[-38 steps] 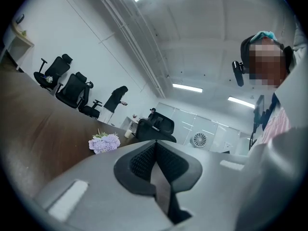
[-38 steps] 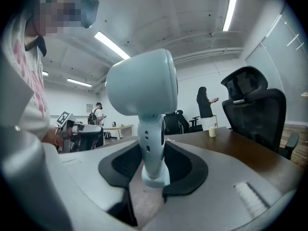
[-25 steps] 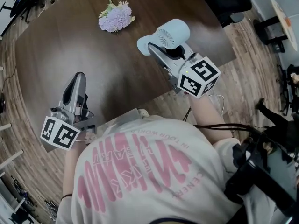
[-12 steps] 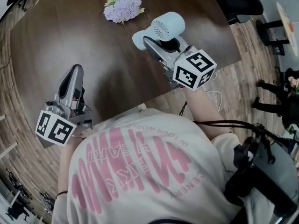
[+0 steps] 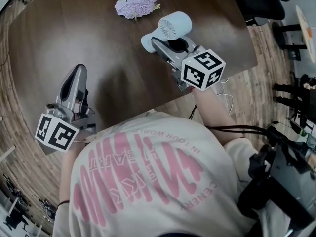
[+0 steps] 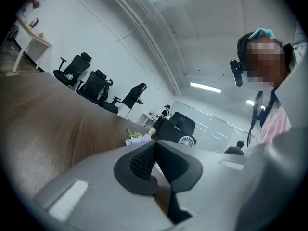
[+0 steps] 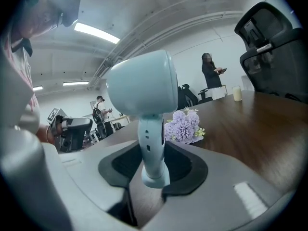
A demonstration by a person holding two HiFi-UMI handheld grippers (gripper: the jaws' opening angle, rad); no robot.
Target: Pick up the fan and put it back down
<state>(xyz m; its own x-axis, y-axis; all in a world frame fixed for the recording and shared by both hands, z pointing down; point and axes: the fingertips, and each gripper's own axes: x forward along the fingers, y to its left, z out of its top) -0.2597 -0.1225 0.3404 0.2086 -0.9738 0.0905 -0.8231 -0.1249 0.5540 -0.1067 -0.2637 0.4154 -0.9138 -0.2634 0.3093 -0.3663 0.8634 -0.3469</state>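
Holding the fan [image 7: 142, 88] by its stem in your right gripper [image 7: 153, 163], over the table [image 5: 98, 38] near the flowers [image 5: 137, 3], you next need to stand it down, then release; your left gripper [image 6: 155, 161] is closed, empty

One fan [image 5: 174, 25], one flower bunch [image 5: 137, 2]
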